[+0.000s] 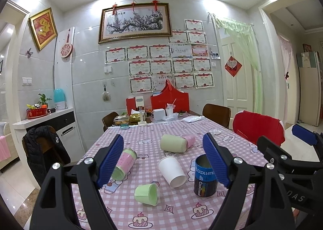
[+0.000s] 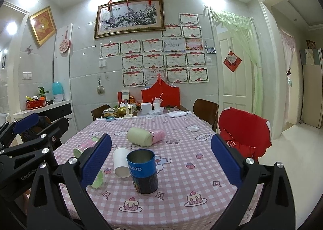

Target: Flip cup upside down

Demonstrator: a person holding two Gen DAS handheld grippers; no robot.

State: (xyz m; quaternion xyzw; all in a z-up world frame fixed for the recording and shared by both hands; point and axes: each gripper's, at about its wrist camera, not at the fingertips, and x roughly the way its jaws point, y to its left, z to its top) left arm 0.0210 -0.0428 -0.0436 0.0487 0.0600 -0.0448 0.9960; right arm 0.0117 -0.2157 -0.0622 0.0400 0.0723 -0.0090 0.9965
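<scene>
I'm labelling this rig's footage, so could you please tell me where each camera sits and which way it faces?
Left wrist: on the left gripper, above the table's near edge, facing the far wall; its own open fingers frame the lying cups, and the right gripper shows at right.
Right wrist: on the right gripper, same heading, a little to the right; its open fingers frame the upright blue can, and the left gripper shows at left.
Shared: the can, white cup and table.

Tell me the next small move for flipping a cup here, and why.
Probably ease the right gripper forward and down around the blue can. It is the only cup standing mouth up, sits between those open fingers, and nothing is gripped yet.
</scene>
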